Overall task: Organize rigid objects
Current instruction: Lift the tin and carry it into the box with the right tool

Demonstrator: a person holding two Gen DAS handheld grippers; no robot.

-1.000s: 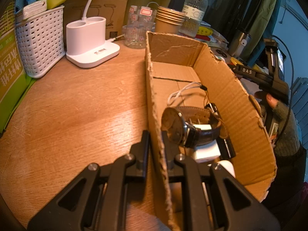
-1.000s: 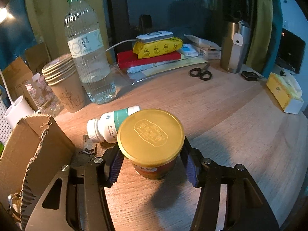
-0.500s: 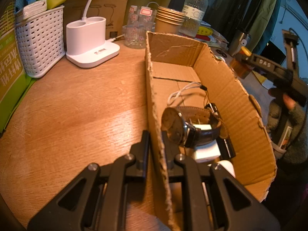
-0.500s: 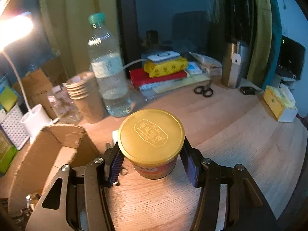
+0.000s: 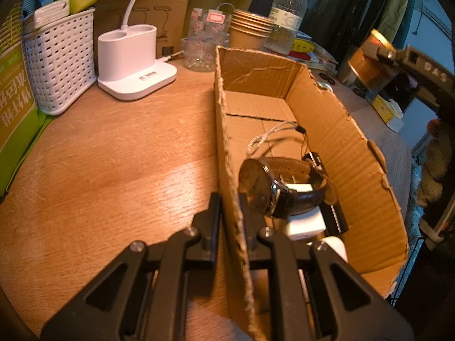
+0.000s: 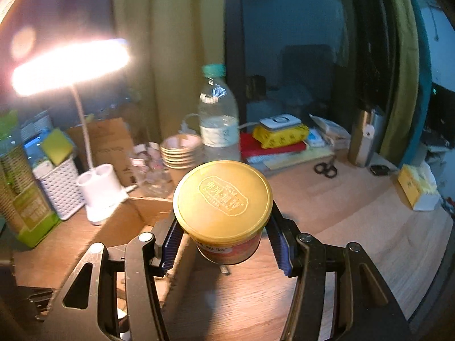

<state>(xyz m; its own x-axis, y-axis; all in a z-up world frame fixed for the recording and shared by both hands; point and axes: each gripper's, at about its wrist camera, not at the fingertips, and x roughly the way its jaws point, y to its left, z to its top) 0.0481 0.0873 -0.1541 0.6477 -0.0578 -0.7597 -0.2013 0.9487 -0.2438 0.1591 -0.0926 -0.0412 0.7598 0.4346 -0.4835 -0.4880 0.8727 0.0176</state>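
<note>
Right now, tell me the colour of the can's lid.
Gold, with an embossed emblem; the can shows best in the right wrist view.

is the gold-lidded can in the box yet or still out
Out. The right hand-held gripper holds the gold-lidded can in the air, beside the cardboard box.

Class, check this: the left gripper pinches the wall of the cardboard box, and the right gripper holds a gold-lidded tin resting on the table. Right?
One slip: the tin is held in the air, not on the table, as the right wrist view shows. The right gripper does hold it, and the left gripper pinches the cardboard box wall.
</note>
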